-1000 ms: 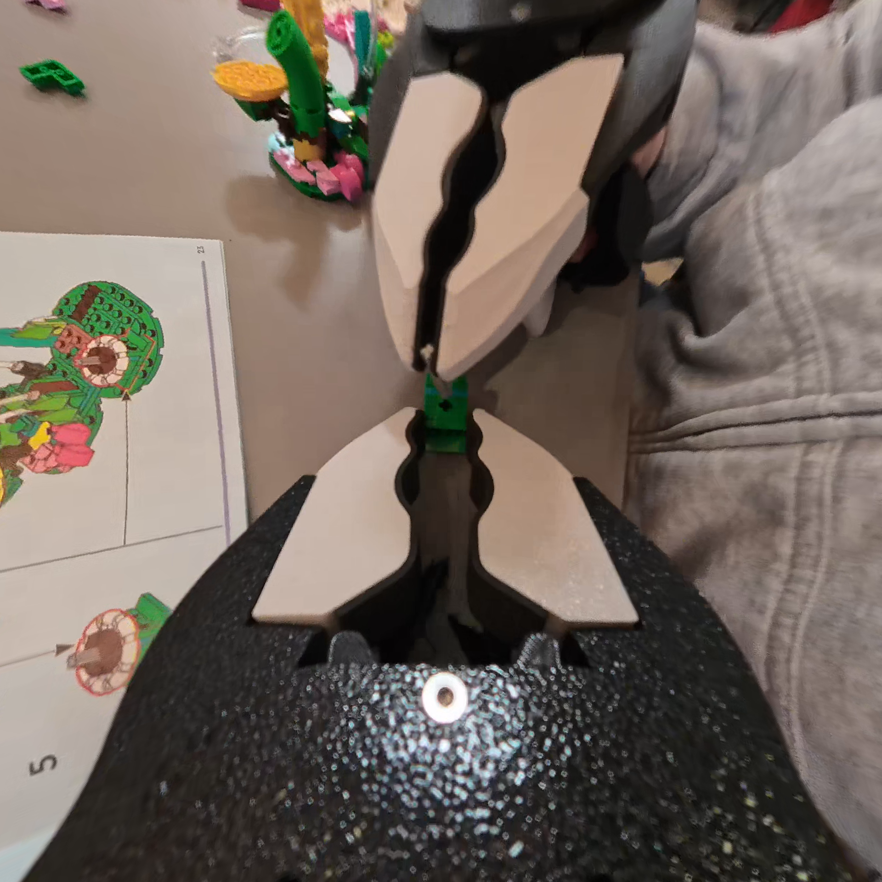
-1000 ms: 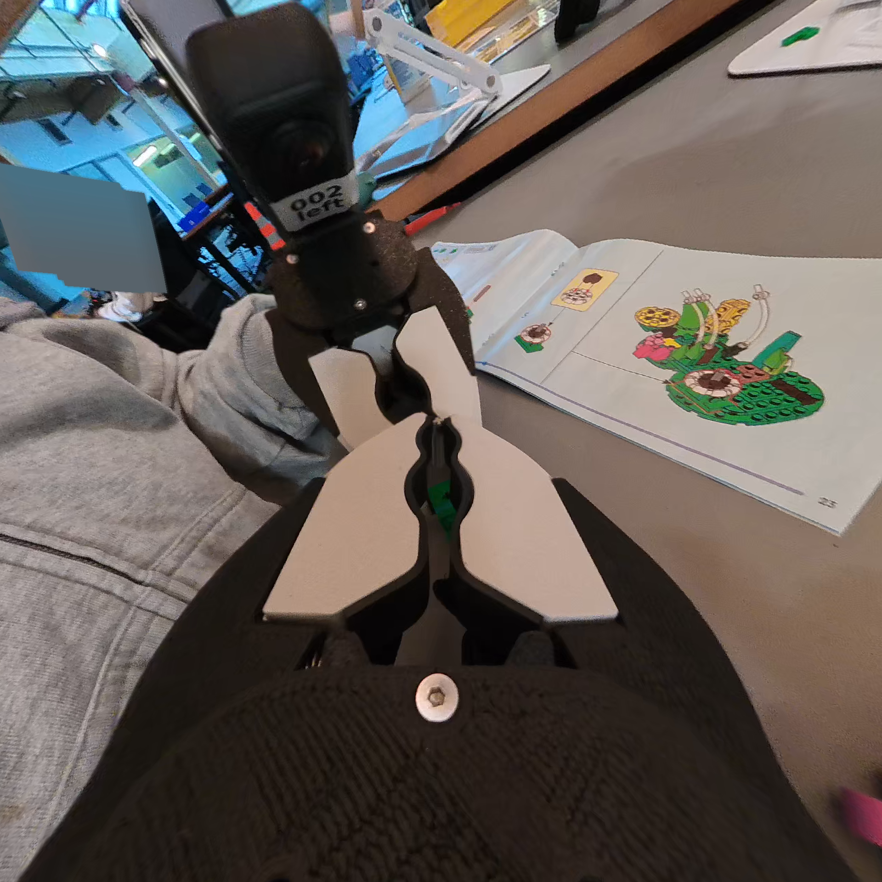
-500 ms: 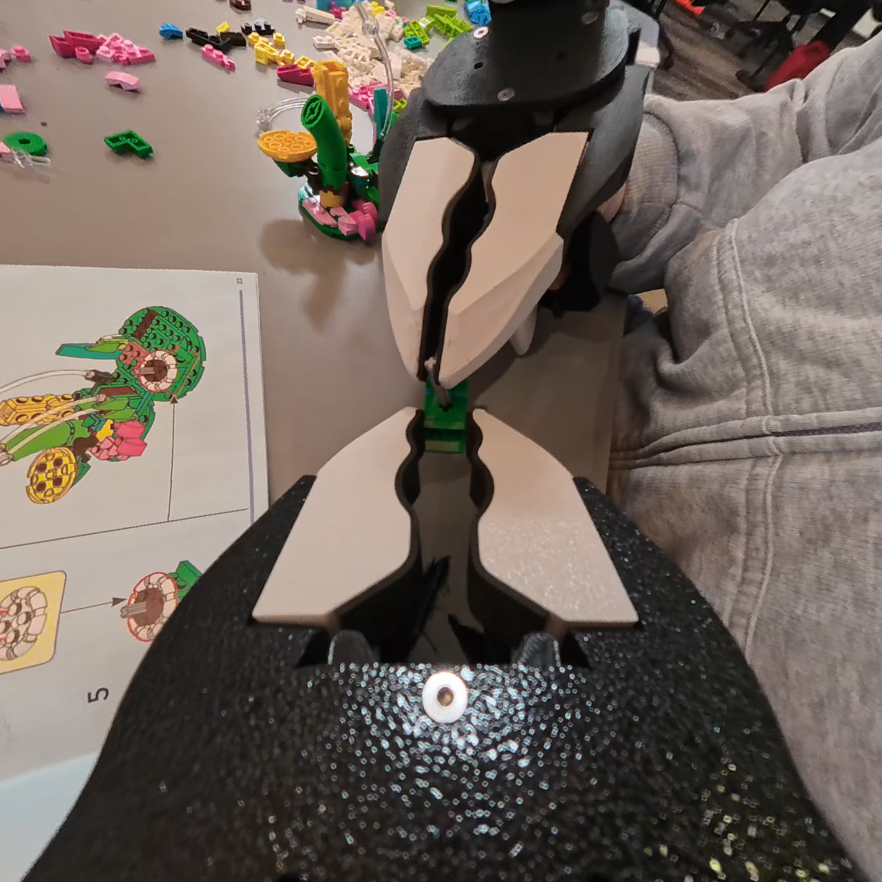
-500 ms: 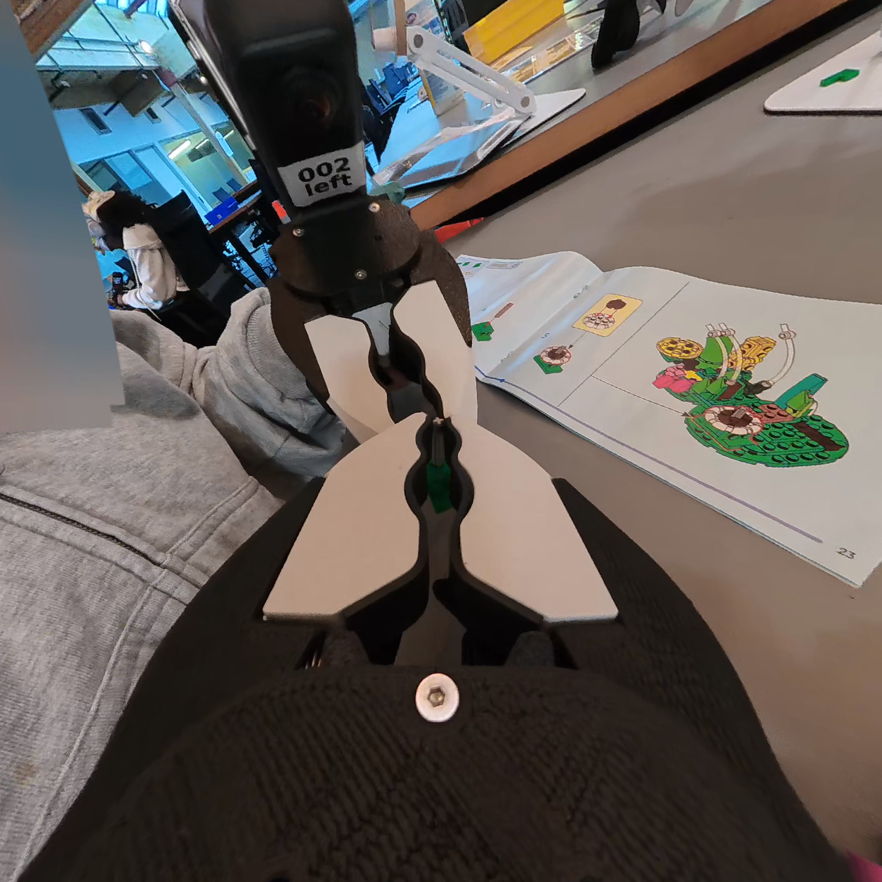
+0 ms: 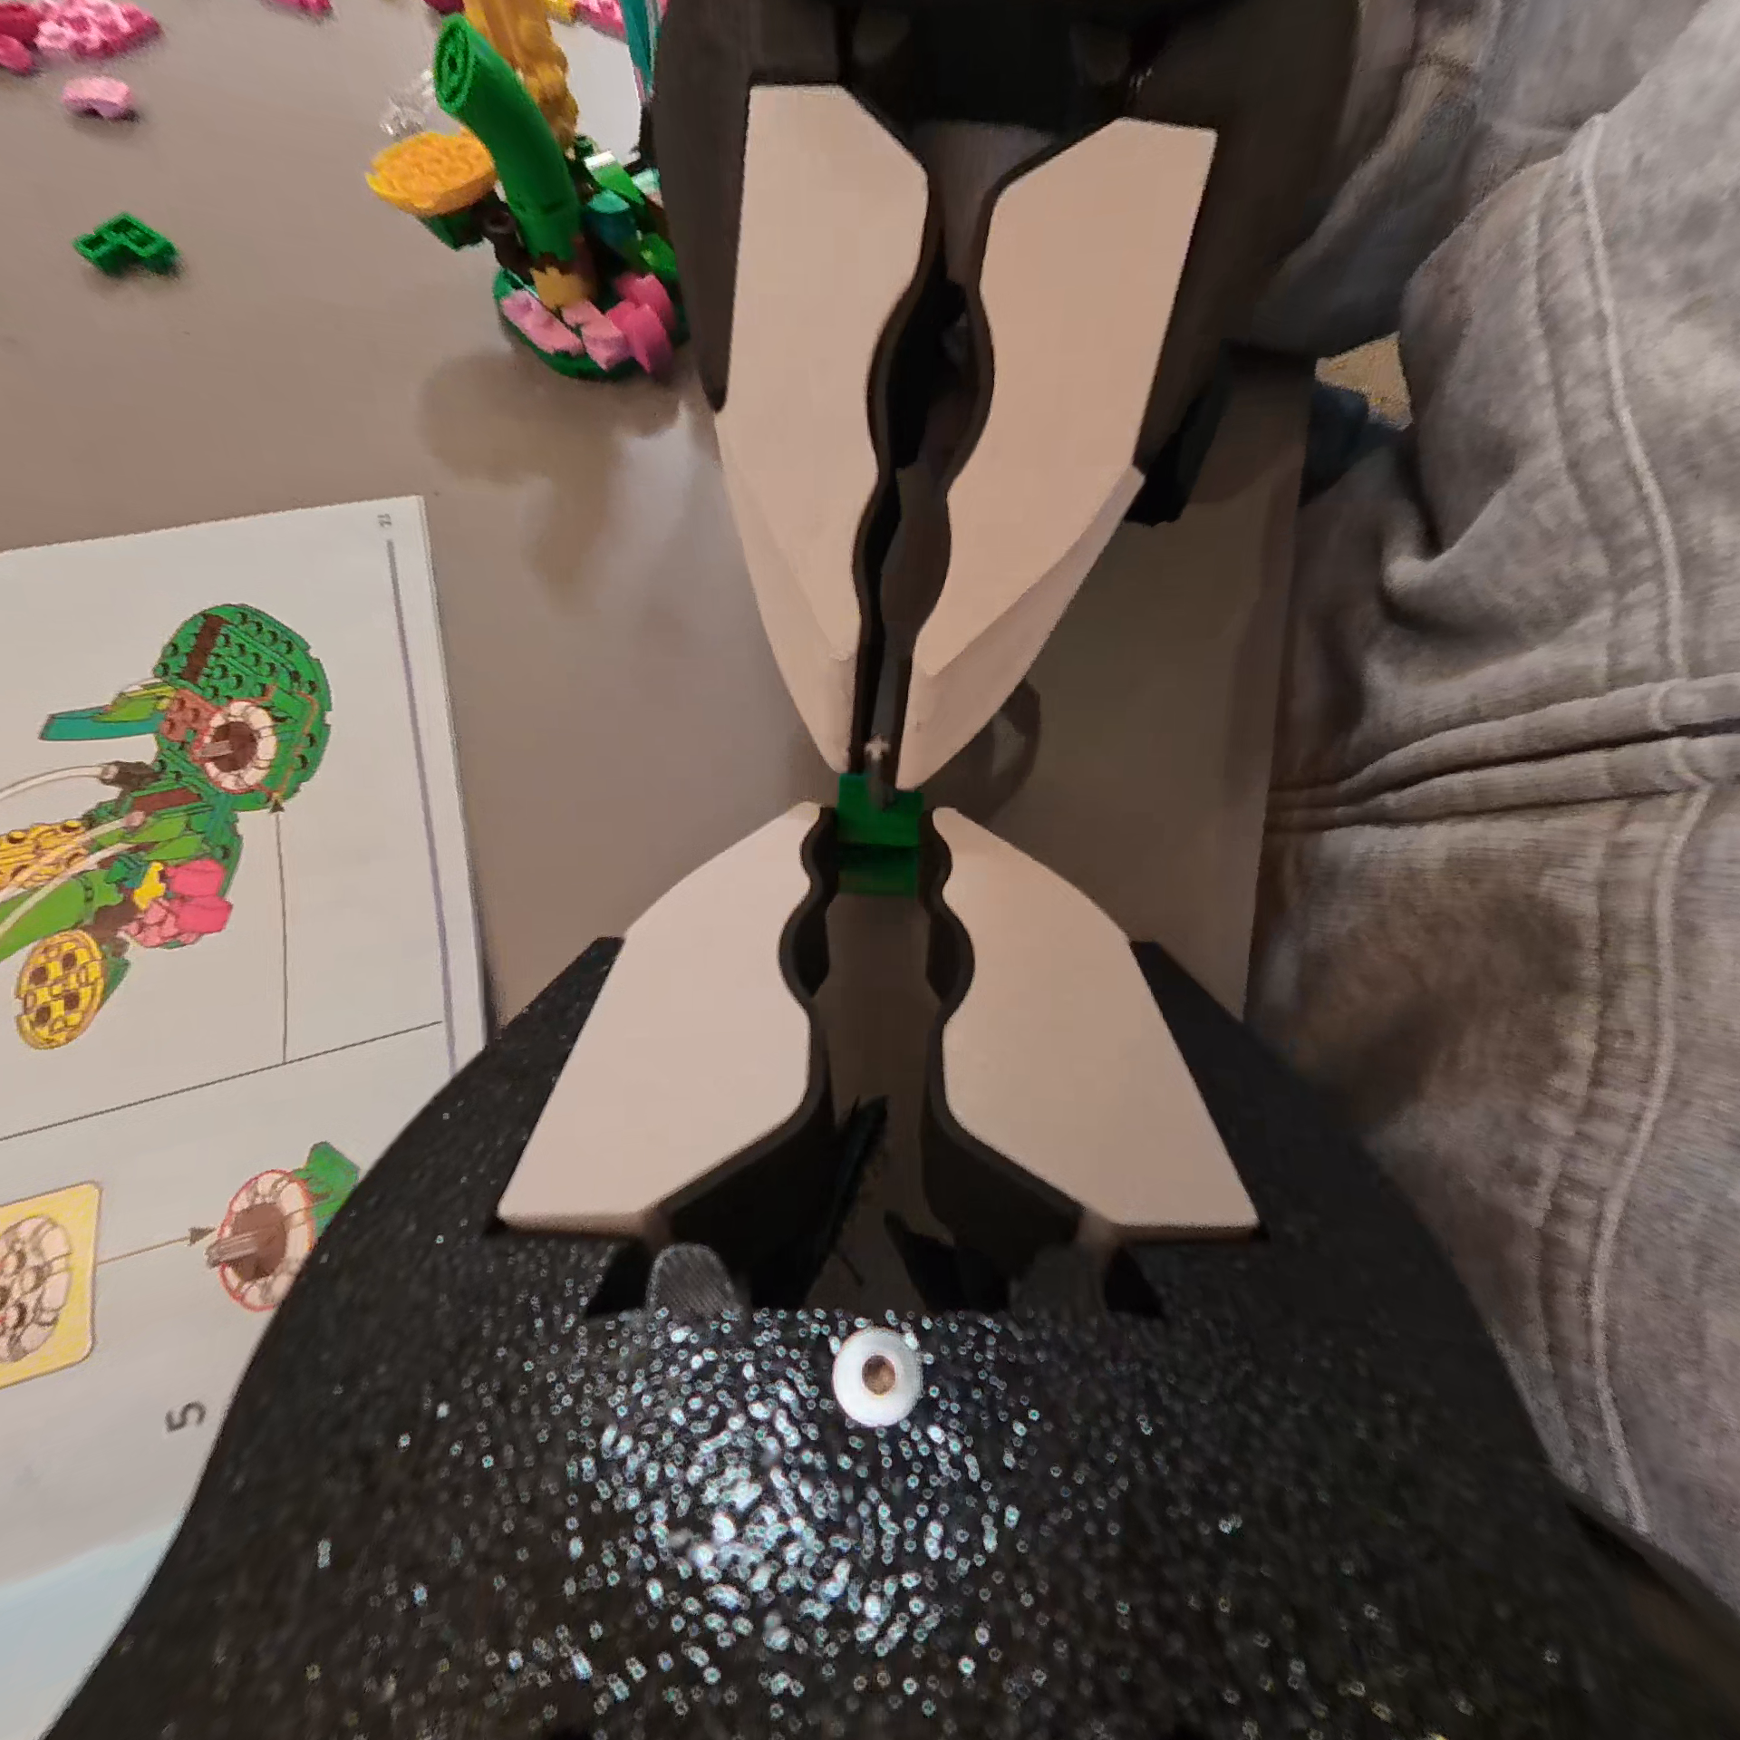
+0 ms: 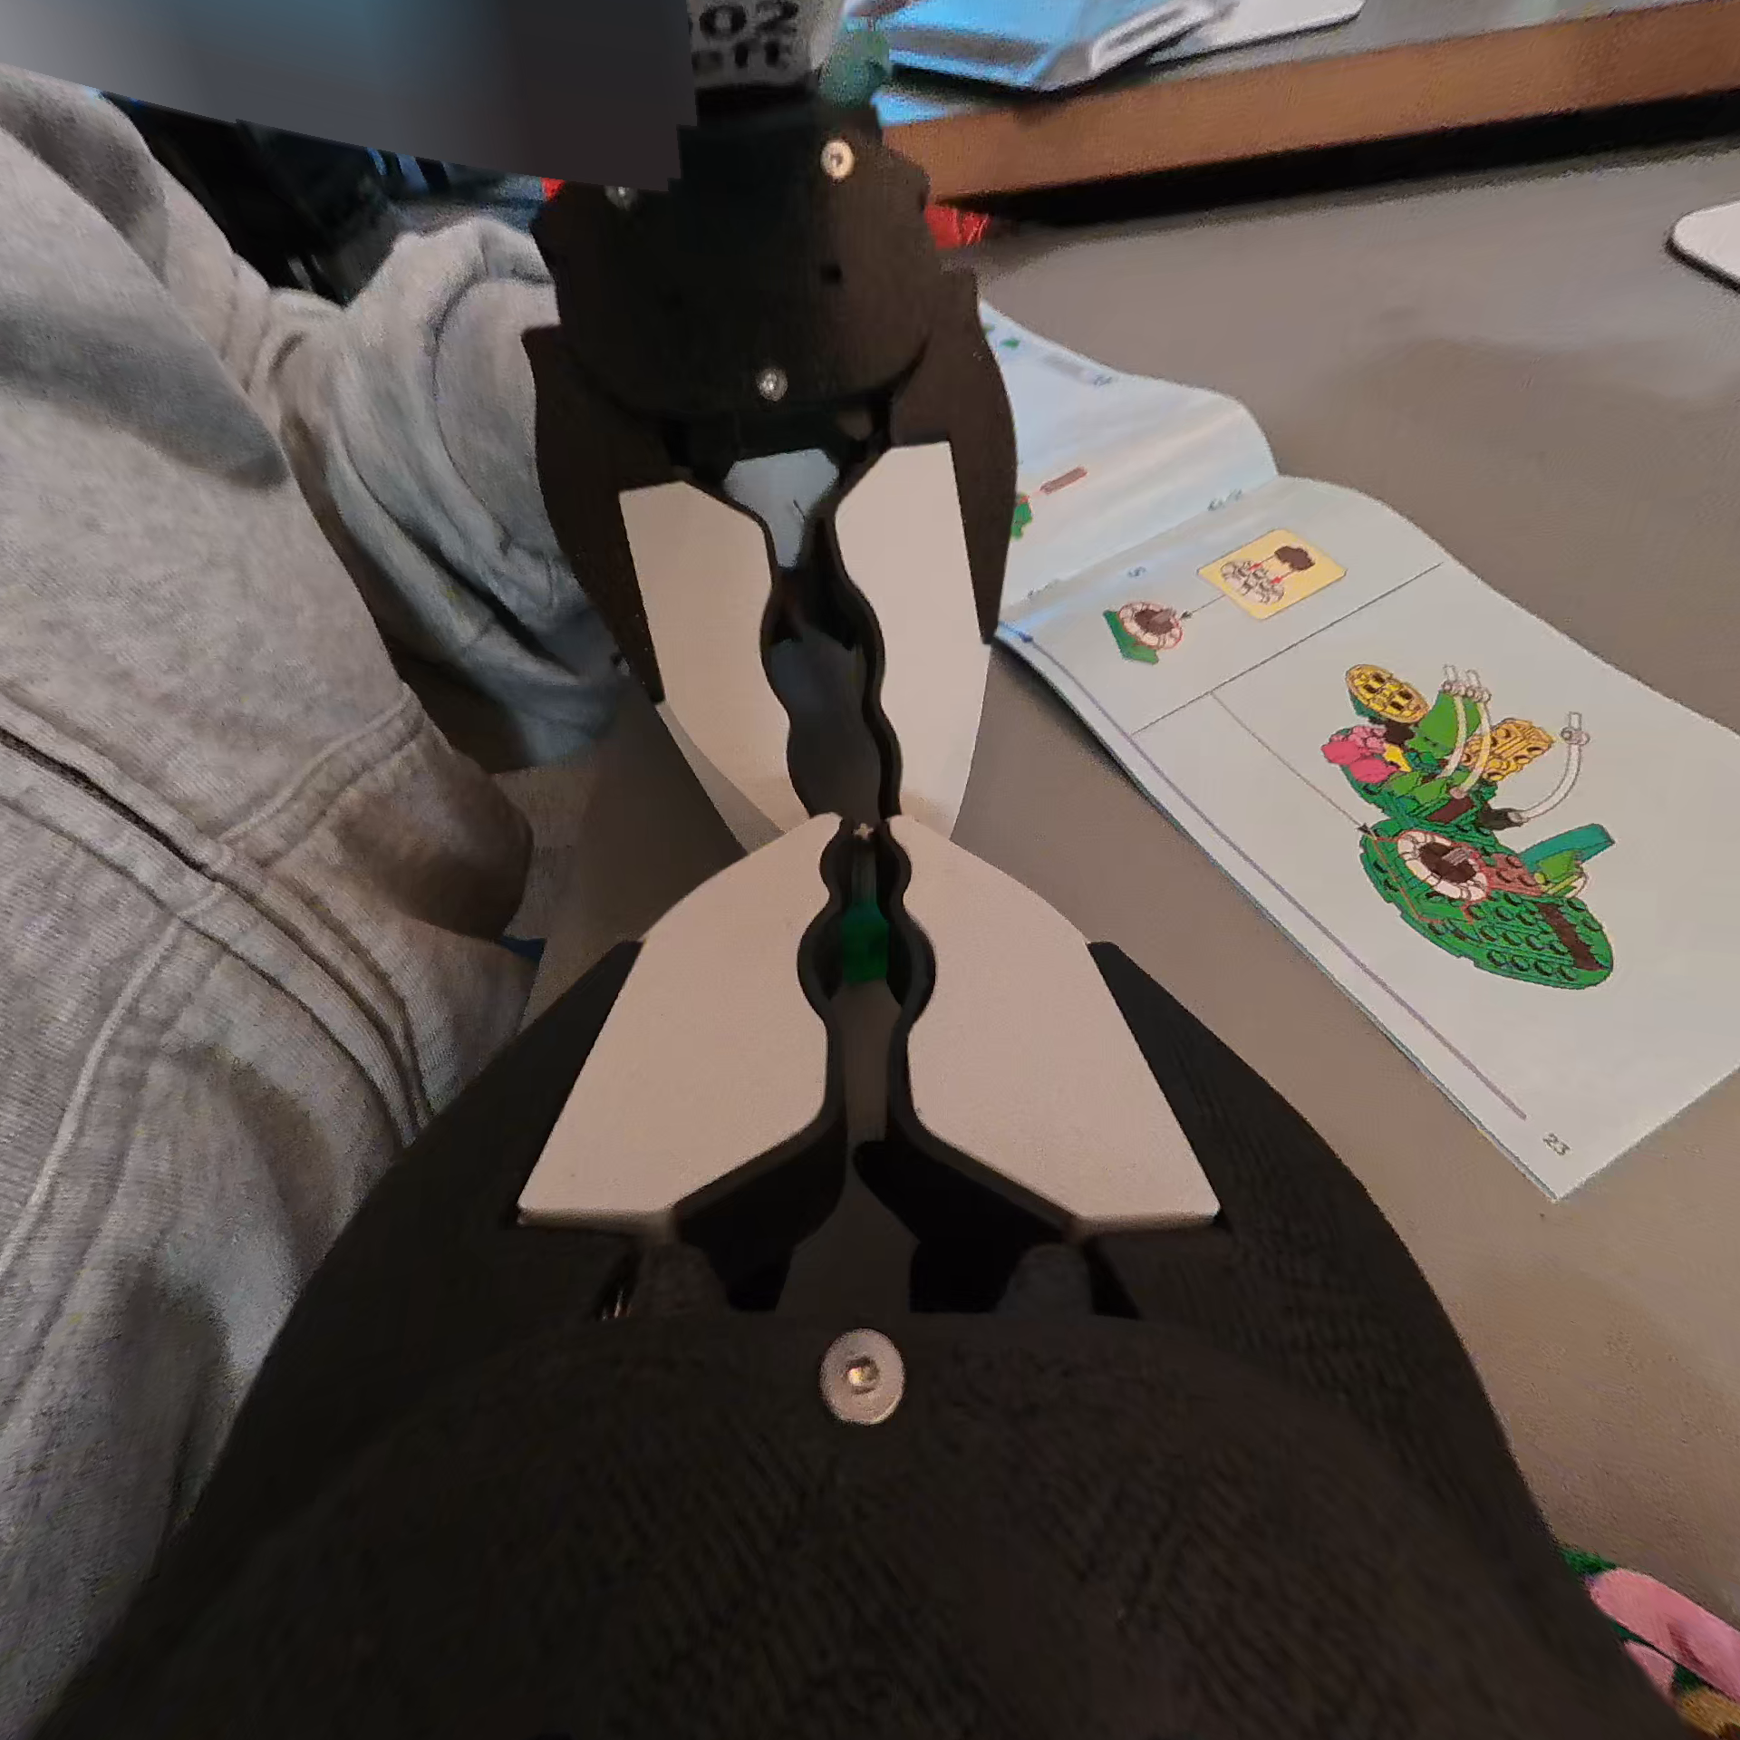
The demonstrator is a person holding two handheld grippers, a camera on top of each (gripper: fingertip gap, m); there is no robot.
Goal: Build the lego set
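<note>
We see instruction booklet (image 5: 217,800) at left on grey table (image 5: 584,603). Centre: left gripper (image 5: 876,829) narrow, pads pressing small green brick (image 5: 876,838). Right gripper (image 5: 880,744) nearly closed on thin dark axle (image 5: 885,697), long axis along its fingers, tip touching brick. Grey sleeve (image 5: 1506,659) at right.

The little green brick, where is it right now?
In the left wrist view, the little green brick is pinched between the left gripper's fingertips, mid-picture, right where the right gripper's closed tips meet it, above the grey table.
</note>
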